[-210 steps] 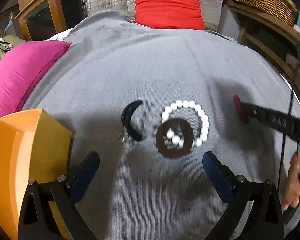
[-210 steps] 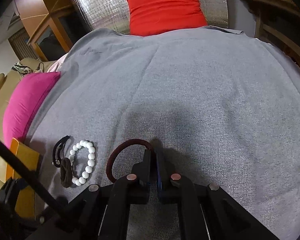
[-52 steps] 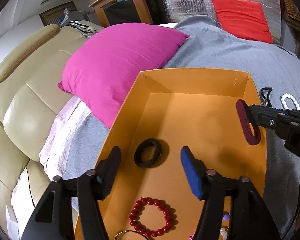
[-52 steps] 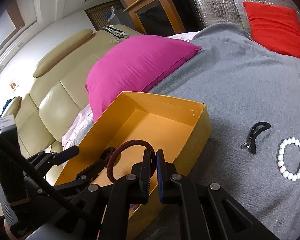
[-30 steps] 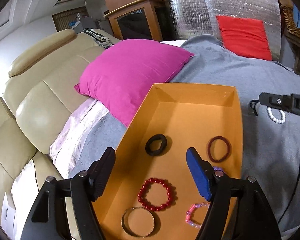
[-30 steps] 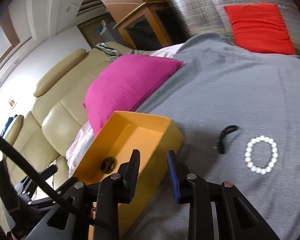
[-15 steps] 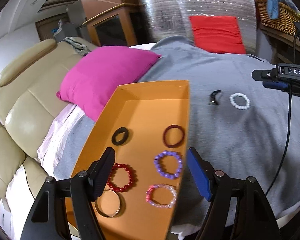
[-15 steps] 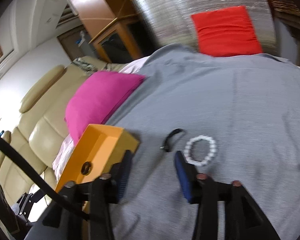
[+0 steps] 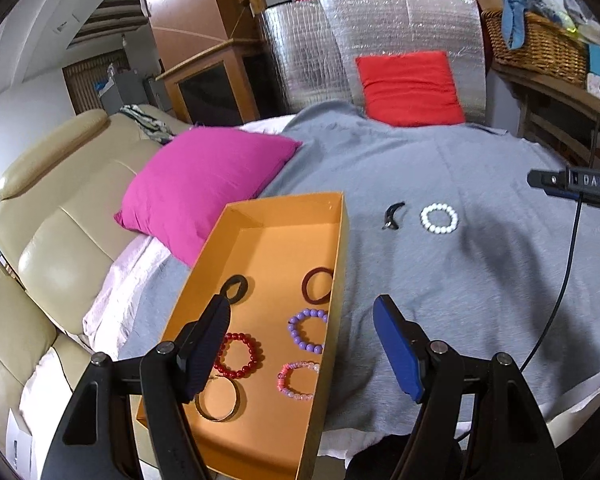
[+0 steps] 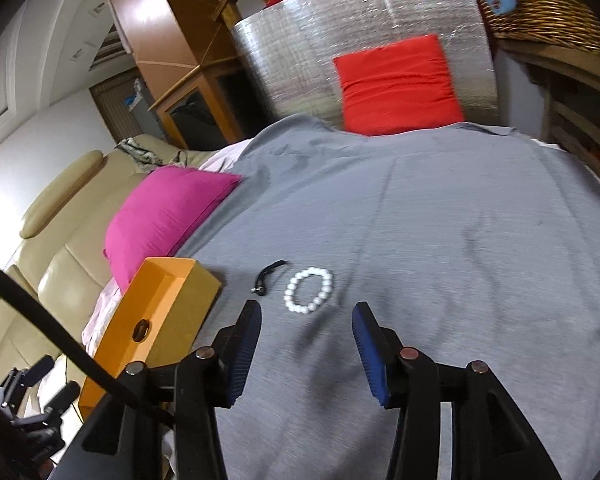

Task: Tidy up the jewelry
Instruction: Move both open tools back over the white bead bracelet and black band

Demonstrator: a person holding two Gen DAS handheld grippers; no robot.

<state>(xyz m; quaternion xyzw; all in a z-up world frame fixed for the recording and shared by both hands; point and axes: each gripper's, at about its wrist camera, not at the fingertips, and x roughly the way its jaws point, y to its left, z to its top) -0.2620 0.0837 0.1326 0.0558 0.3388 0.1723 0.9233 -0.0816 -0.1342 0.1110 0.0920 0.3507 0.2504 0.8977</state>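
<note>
An orange box point(image 9: 342, 240) point(image 10: 196, 296) sits on the grey blanket at the left and holds several bracelets, among them a dark red band point(image 9: 318, 285), a black ring point(image 9: 236, 286) and a purple bead bracelet point(image 9: 308, 330). A white bead bracelet point(image 9: 439, 218) point(image 10: 309, 290) and a black clasp band point(image 9: 393, 216) point(image 10: 269, 276) lie on the blanket to the box's right. My left gripper point(image 9: 304, 344) is open and empty, above the box's right wall. My right gripper point(image 10: 306, 350) is open and empty, just in front of the white bracelet.
A pink cushion point(image 9: 204, 176) lies behind the box, next to a beige sofa point(image 9: 40, 240). A red cushion point(image 9: 410, 88) leans on a silver panel at the back. A wicker basket point(image 9: 536, 46) stands on a shelf at the right. The blanket's front edge point(image 9: 420, 424) is near.
My right gripper dropped the dark red band into the box, opened, and swung right toward the white bracelet. My left gripper has risen and pulled back, still open.
</note>
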